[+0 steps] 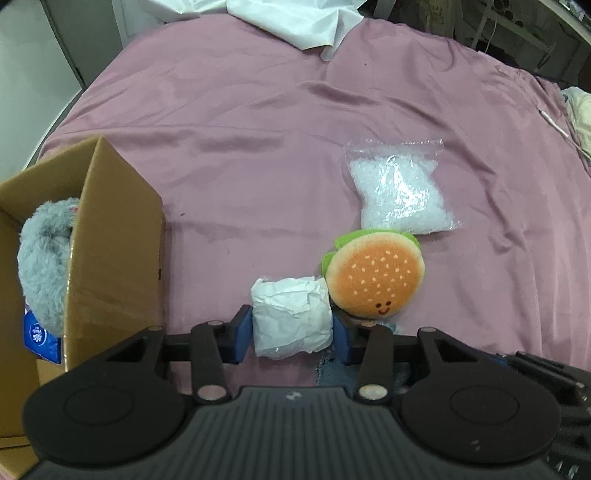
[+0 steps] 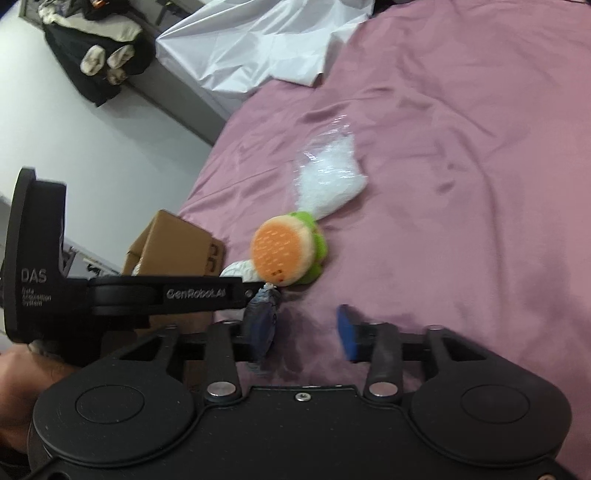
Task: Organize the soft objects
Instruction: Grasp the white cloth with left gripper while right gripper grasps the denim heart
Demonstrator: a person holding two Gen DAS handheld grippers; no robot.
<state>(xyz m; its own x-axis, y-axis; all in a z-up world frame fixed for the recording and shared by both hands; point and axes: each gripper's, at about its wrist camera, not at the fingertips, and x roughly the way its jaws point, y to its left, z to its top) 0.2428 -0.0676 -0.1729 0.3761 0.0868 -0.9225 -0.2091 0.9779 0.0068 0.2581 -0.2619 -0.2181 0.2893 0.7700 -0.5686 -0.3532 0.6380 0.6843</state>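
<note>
My left gripper (image 1: 292, 334) is shut on a white crumpled paper bundle (image 1: 291, 319), low over the purple bedsheet (image 1: 240, 147). A plush hamburger toy (image 1: 373, 275) lies right beside the bundle, touching it. A clear bag of white pellets (image 1: 400, 190) lies just beyond the hamburger. A cardboard box (image 1: 110, 240) at the left holds a grey fluffy plush (image 1: 46, 254) and a blue packet (image 1: 38, 338). My right gripper (image 2: 306, 328) is open and empty, to the right of the left gripper, with the hamburger (image 2: 284, 253) and pellet bag (image 2: 328, 181) ahead. A blue denim piece (image 1: 332, 367) lies under the left gripper.
A white plastic sheet (image 1: 295, 18) lies crumpled at the bed's far edge. The box (image 2: 177, 245) stands at the bed's left edge. Clothes (image 2: 99, 55) are piled on the floor beyond. A pale cloth (image 1: 580, 110) lies at the far right.
</note>
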